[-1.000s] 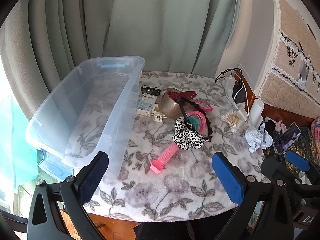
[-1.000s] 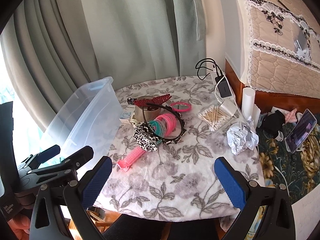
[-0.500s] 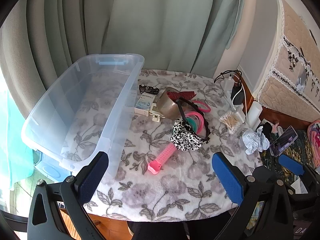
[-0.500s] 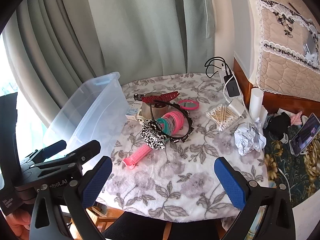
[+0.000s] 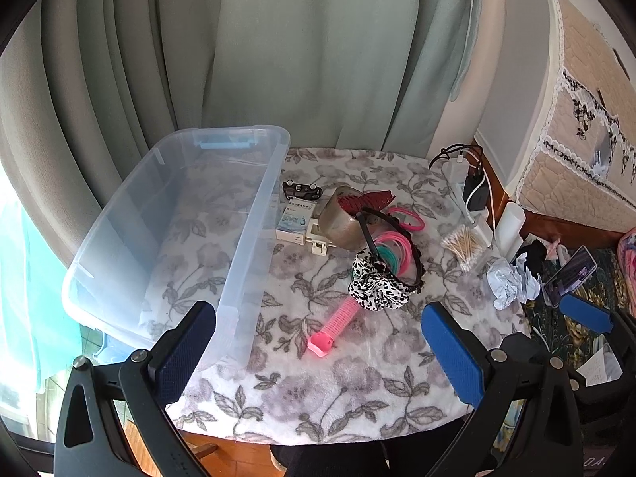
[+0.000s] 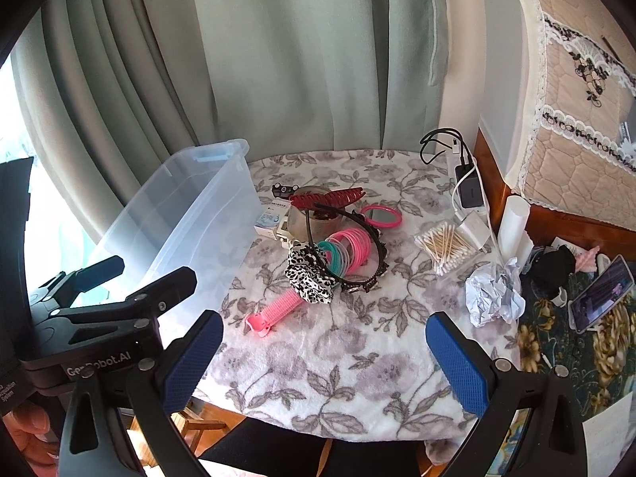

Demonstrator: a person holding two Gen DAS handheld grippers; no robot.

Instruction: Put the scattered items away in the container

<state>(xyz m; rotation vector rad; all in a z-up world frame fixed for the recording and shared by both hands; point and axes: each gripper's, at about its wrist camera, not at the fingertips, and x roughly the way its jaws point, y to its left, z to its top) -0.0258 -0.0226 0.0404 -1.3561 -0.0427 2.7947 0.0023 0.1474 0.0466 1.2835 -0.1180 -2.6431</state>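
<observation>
Both tongs hover above the near edge of the table (image 5: 357, 393), pointing across it toward the curtain, and both are spread wide with nothing between the blue pads. The left tongs (image 5: 318, 353) sit over the near-left corner, their left pad overlapping the near end of the bin (image 5: 246, 246). The right tongs (image 6: 324, 359) hang further right; the left tongs (image 6: 119, 294) show in the right view at the lower left, in front of the bin (image 6: 222, 202).

The clear bin stands on the left side of the table and holds nothing. The scattered items lie just right of it in a loose heap: a pink clip (image 5: 338, 324) nearest, a spotted scrunchie (image 5: 377, 288) touching it, pink and teal bangles (image 5: 393, 252) inside a black headband (image 5: 409, 246), a tape roll (image 5: 344, 222) with a red claw clip (image 5: 367, 200) on it, a small box (image 5: 296, 218) and a pink mirror (image 5: 407, 220).

The left view looks down into the bin's floor. The right view shows more of the cotton swabs (image 6: 443, 244), crumpled paper (image 6: 493, 292) and phone (image 6: 602, 292), and part of a hand (image 6: 31, 429) at the lower left edge.
</observation>
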